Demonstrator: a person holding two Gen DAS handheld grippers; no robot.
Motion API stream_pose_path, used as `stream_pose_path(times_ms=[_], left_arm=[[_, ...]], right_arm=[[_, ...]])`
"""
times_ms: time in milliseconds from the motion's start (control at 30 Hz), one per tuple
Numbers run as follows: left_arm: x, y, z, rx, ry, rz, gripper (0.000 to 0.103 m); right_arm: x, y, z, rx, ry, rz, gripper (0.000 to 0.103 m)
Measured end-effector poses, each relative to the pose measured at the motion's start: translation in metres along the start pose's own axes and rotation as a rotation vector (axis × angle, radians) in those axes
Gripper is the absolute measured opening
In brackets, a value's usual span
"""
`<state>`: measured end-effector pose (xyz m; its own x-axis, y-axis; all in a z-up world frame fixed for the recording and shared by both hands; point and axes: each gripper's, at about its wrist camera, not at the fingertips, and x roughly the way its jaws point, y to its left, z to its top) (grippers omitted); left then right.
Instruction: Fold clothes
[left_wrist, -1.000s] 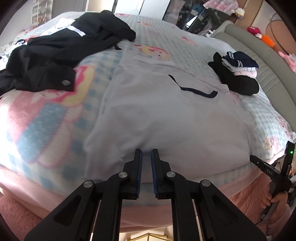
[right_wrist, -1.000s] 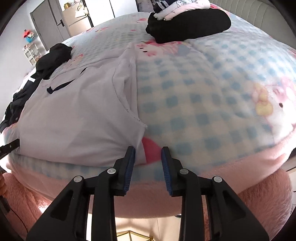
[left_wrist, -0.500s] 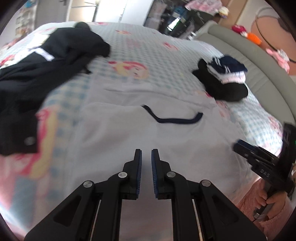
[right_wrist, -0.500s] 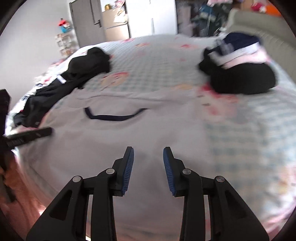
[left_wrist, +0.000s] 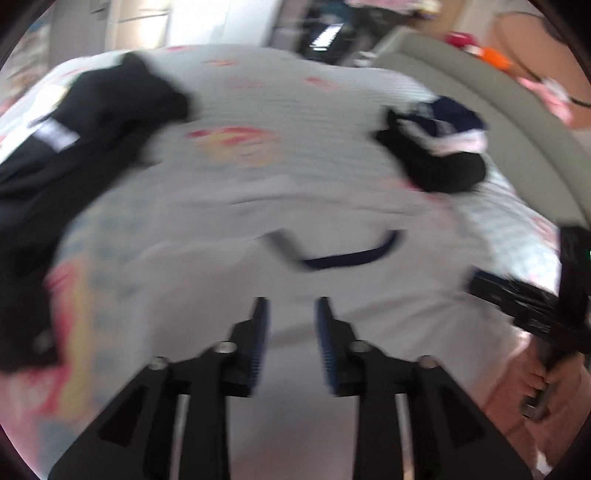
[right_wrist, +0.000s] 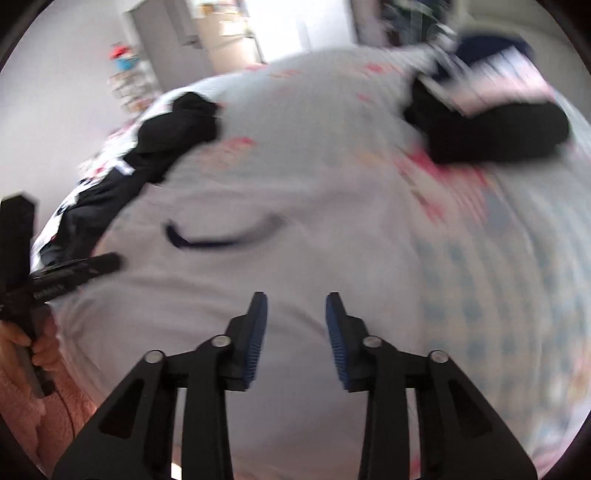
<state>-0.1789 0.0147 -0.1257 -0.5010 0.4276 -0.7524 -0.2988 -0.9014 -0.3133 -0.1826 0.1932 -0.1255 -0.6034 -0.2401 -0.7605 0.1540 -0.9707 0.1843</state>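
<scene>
While jaws part, left gripper (left_wrist: 289, 314), right gripper (right_wrist: 296, 308) over shirt (left_wrist: 332, 295).

the pale garment (left_wrist: 229, 295) looks like thin, matt woven cloth, smooth with a few soft creases, and its neckline is edged with a dark navy trim (left_wrist: 343, 258) of flat ribbed-looking fabric. the bedspread (right_wrist: 491, 280) under it is soft matt cloth, printed in pale blue checks and pink cartoon figures. the black clothes (left_wrist: 85, 147) are dull, heavier cloth with a white printed patch. the folded pile (right_wrist: 491, 122) is matt knit fabric. the left gripper (left_wrist: 290, 314) and right gripper (right_wrist: 295, 310) are matt black plastic with shiny metal screw heads; their fingertips (right_wrist: 334, 325) carry blue ribbed rubbery pads. the fuzzy pink sleeve (right_wrist: 33, 402) looks like plush fleece.
</scene>
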Motion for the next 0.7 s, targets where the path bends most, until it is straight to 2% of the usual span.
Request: stream_pose_path(times_ms=[67,167,200,267,333,433,500,533,600,667,700], left_arm=[[0.025,-0.015,0.011,0.056,0.038,0.017,0.044],[0.063,-0.022,0.011,0.126,0.122,0.174,0.044],[0.068,-0.015,0.009,0.122,0.129,0.193,0.043],[0.065,0.005,0.01,0.051,0.1,0.17,0.03],[0.058,0.026,0.01,-0.027,0.072,0.199,0.008],[0.049,0.053,0.011,-0.115,0.001,0.28,0.008],[0.042,0.063,0.007,-0.15,-0.024,0.303,0.008],[0.036,0.061,0.007,-0.146,-0.028,0.297,0.008],[0.024,0.056,0.005,-0.13,-0.036,0.275,0.016],[0.017,0.046,0.008,-0.084,-0.047,0.211,0.043],[0.017,0.04,0.01,-0.064,-0.057,0.18,0.046]], right_arm=[[0.019,0.016,0.019,-0.047,-0.011,0.031,0.041],[0.061,0.02,0.021,-0.055,0.061,0.032,0.041],[0.073,0.02,0.019,-0.055,0.088,0.024,0.041],[0.086,0.01,0.009,-0.032,0.088,0.036,0.036],[0.089,-0.007,-0.004,0.008,0.054,0.062,0.035],[0.079,-0.025,-0.012,0.097,-0.017,0.079,0.024],[0.076,-0.031,-0.011,0.133,-0.037,0.041,0.012],[0.074,-0.034,-0.01,0.151,-0.047,0.017,0.01],[0.066,-0.04,-0.009,0.192,-0.075,-0.052,0.01],[0.052,-0.031,-0.005,0.16,-0.097,-0.123,0.018],[0.045,-0.018,-0.002,0.104,-0.119,-0.13,0.029]])
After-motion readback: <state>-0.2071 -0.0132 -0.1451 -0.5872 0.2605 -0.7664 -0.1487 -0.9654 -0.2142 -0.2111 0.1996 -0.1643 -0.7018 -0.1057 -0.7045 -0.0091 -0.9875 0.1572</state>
